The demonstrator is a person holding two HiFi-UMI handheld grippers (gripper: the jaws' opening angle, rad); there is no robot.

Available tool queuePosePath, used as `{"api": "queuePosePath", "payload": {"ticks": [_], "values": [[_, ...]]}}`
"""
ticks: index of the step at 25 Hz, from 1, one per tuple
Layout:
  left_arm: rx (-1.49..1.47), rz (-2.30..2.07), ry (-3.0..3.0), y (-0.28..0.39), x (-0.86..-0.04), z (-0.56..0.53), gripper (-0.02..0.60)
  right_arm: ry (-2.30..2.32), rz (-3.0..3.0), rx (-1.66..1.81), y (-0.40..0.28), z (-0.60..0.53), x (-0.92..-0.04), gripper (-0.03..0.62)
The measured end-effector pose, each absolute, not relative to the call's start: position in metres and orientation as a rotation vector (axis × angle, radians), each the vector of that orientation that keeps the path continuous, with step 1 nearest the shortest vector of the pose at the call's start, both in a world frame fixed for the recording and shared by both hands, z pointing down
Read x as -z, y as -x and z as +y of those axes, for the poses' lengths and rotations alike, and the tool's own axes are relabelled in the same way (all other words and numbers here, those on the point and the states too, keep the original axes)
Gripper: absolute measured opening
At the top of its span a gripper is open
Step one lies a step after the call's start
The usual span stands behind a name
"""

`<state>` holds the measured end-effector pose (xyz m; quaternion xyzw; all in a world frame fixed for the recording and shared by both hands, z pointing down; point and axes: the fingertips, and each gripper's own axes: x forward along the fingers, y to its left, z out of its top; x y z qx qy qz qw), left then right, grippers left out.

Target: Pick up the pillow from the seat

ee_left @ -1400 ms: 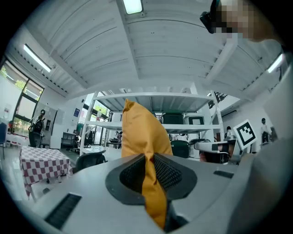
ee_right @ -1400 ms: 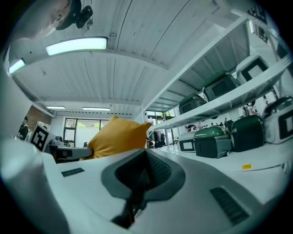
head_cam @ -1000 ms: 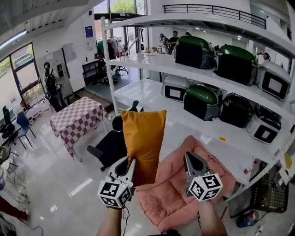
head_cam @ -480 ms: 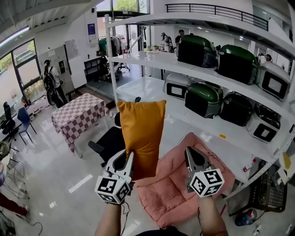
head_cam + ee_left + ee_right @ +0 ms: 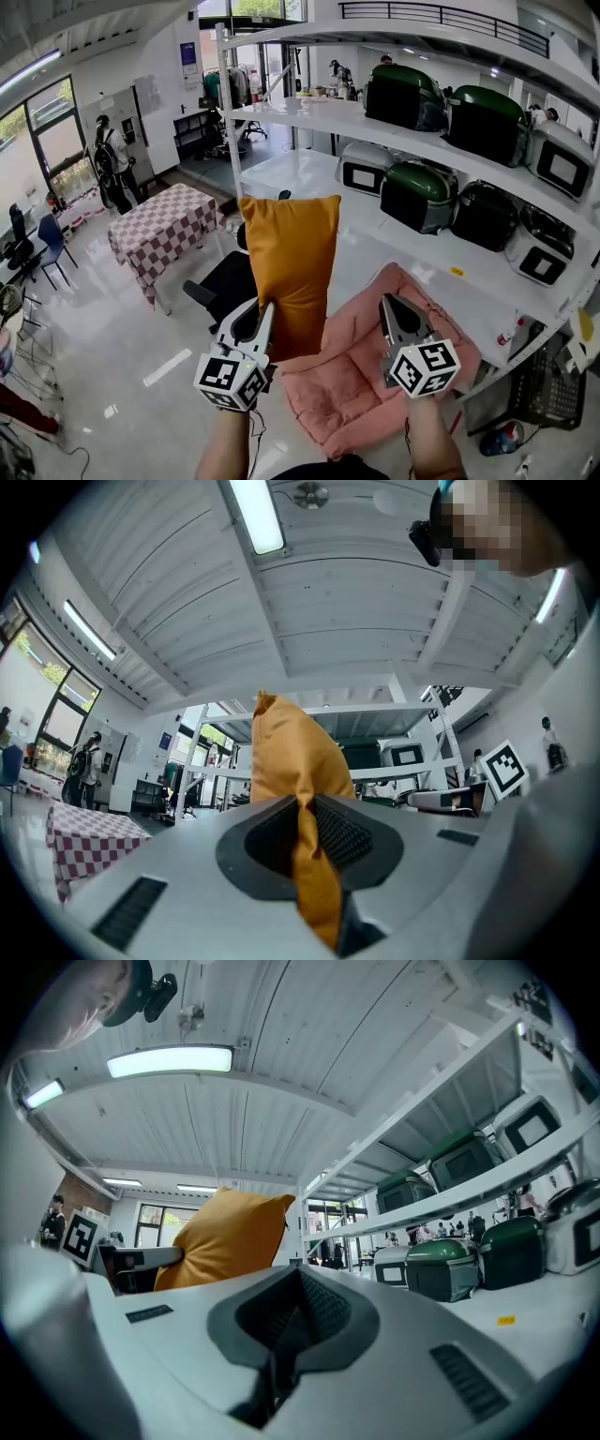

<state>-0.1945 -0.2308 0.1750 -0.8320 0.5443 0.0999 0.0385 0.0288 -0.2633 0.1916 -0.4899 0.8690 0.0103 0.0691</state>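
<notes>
An orange pillow (image 5: 286,258) hangs upright in the air, above and left of the pink padded seat (image 5: 361,380). My left gripper (image 5: 266,311) is shut on the pillow's bottom edge. In the left gripper view the orange fabric (image 5: 292,761) runs down between the pads of the left gripper (image 5: 307,832). My right gripper (image 5: 393,303) stands beside it over the pink seat, shut with nothing in it. The right gripper view shows its jaws (image 5: 293,1299) closed together and the pillow (image 5: 225,1235) off to the left.
A black office chair (image 5: 220,291) stands behind the pillow, and a checkered table (image 5: 159,230) to its left. White shelves (image 5: 309,117) on the right carry several green and white cases (image 5: 419,195). A person (image 5: 105,159) stands far off at the left wall.
The pillow stays gripped in the left gripper and has risen a little in the head view. Both grippers keep almost the same places.
</notes>
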Motion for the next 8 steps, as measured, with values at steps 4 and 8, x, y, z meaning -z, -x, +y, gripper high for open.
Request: {"api": "queuePosePath", "payload": {"ticks": [4,8], "values": [[-0.315,1.677,2.544,0.1977,-0.1747,-0.2299,0.058,1.474,2.618,-0.035,-0.0272,-0.2632,-0.1914,0.002],[-0.319,1.682,2.542,0.1993,-0.1735,-0.2306,0.058,1.474,2.618,-0.037,-0.0270,-0.2644,-0.1904,0.002]]}}
